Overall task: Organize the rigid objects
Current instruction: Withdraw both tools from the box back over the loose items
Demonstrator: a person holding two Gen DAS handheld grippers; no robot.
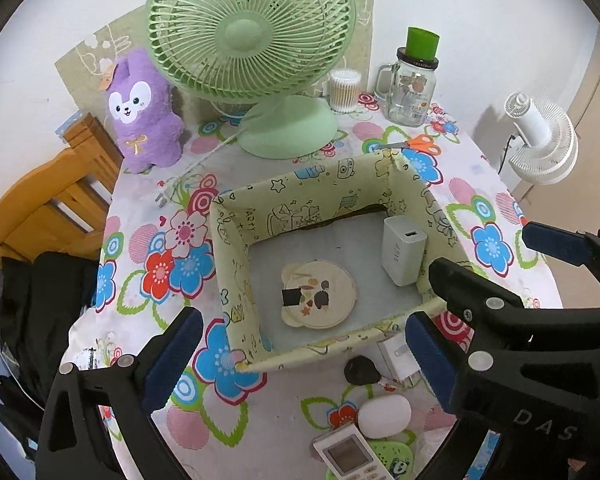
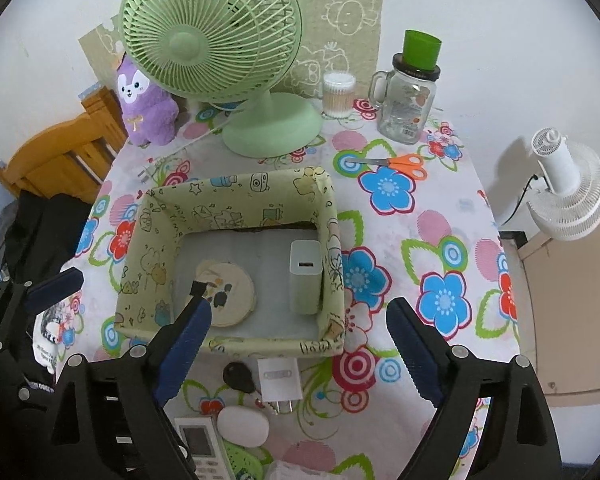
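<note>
A pale green fabric storage box point(image 1: 236, 240) point(image 2: 236, 188) stands mid-table. Inside lie a round bear-shaped mirror point(image 1: 320, 294) point(image 2: 228, 294) and an upright white charger point(image 1: 402, 250) point(image 2: 305, 282). In front of the box lie a black key fob point(image 1: 362, 370) point(image 2: 239, 376), a white plug adapter point(image 1: 396, 360) point(image 2: 279, 380), a white oval object point(image 1: 384, 416) point(image 2: 243, 426) and a white remote point(image 1: 346, 456) point(image 2: 198, 440). My left gripper point(image 1: 300, 360) is open and empty over the box's near wall. My right gripper point(image 2: 296, 354) is open and empty above the near items; it also shows in the left wrist view point(image 1: 496, 260).
A green table fan point(image 1: 252, 40) point(image 2: 212, 40), purple plush toy point(image 1: 144, 112) point(image 2: 146, 104), cotton-swab tub point(image 1: 344, 90) point(image 2: 338, 94), glass jar with green cup point(image 1: 412, 88) point(image 2: 408, 100) and orange scissors point(image 1: 412, 144) point(image 2: 400, 162) stand behind the box. A wooden chair point(image 1: 52, 200) is left; a white fan point(image 2: 568, 196) right.
</note>
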